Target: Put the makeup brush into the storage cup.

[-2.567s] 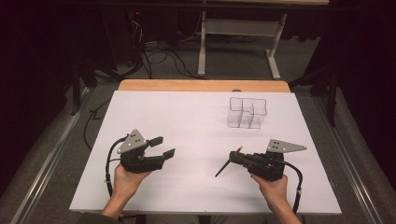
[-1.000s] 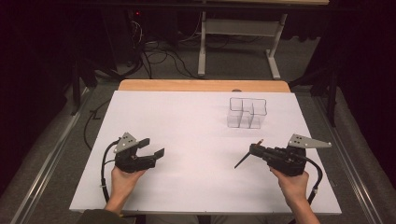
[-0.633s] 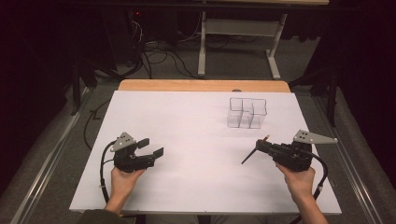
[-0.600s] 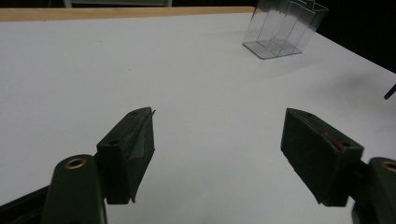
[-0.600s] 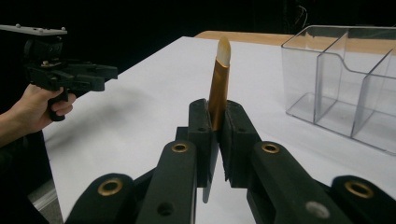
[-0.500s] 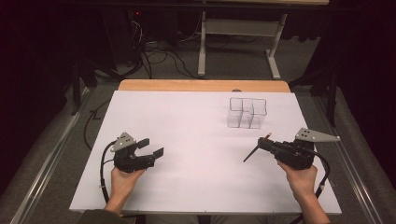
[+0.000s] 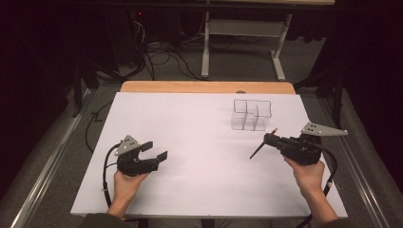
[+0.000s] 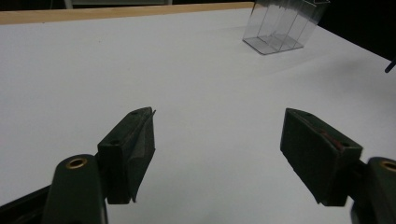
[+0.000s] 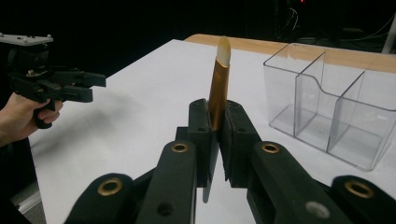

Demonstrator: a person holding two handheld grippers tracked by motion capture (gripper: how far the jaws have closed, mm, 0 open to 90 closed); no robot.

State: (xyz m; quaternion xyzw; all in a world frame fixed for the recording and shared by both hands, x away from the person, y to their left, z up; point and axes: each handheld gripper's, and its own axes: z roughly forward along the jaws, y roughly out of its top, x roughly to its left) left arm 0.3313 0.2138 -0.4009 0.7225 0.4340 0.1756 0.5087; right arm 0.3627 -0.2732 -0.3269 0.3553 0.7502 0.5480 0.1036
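My right gripper hovers at the table's right side, shut on a slim pen-like stick. In the right gripper view the stick stands up between the jaws, gold-coloured with a pale tip, and its dark shaft hangs below them. A clear plastic organizer with several compartments stands just beyond and left of this gripper, empty. My left gripper rests low at the front left, open, with only bare table between its pads. From there the organizer sits far off at the upper right.
A white sheet covers the table, with a wooden strip along the far edge. Beyond it lie floor cables and a desk frame. The left hand and its gripper appear across the table in the right gripper view.
The right hand has drifted toward the table's right edge and risen slightly, still gripping the stick. The left gripper has held its place over the last second.
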